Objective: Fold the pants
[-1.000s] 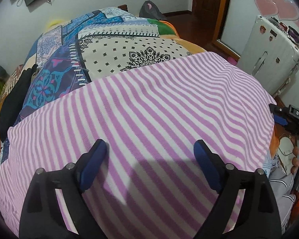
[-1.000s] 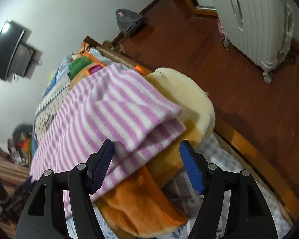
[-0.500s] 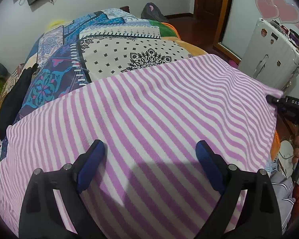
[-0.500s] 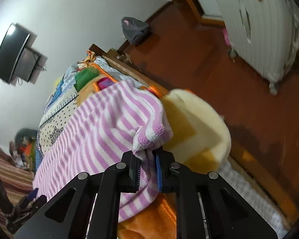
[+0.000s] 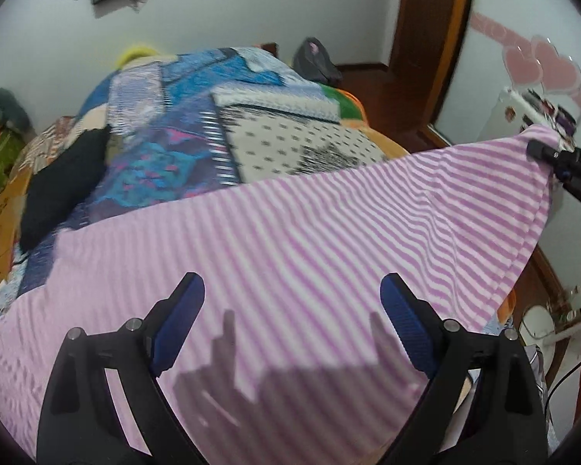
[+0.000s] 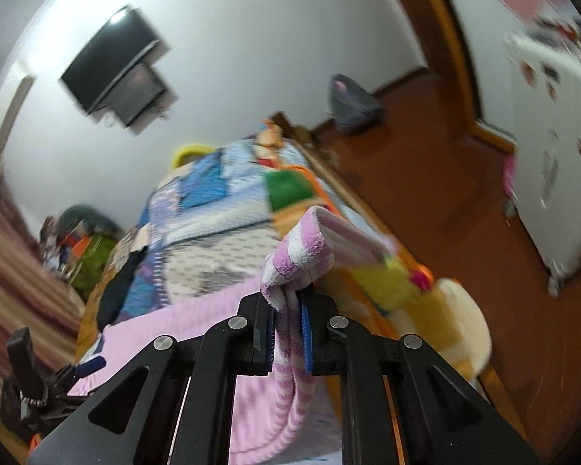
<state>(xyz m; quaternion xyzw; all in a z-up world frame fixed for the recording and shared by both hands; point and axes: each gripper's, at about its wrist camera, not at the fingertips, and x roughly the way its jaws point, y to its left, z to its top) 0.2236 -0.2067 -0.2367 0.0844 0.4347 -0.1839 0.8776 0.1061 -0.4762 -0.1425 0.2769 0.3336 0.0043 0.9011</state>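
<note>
Early in the fold, as I read it — nothing doubled over yet. The pink-and-white striped fleece pants (image 5: 290, 240) lie spread flat across the bed, filling the lower half of the left wrist view, on top of the blue-and-cream patchwork quilt (image 5: 197, 116). One corner is pulled up off the bed at the right edge of that frame, so the first fold looks started but not laid down.

Right gripper (image 6: 286, 329): jaws nearly closed, pinching a bunched wad of the striped fabric — the cloth sticks out above the pads and hangs below them, centre of the right wrist view.

Left gripper (image 5: 292, 325): jaws spread wide, nothing between them, hovering over the flat part of the pants at bottom centre.

Fabric looks thick, fuzzy and limp; it drapes in a taut sheet from the raised corner down to the bed. Mostly smooth, few wrinkles. Left to do: carry the corner across, lay it, square edges, further folds.
</note>
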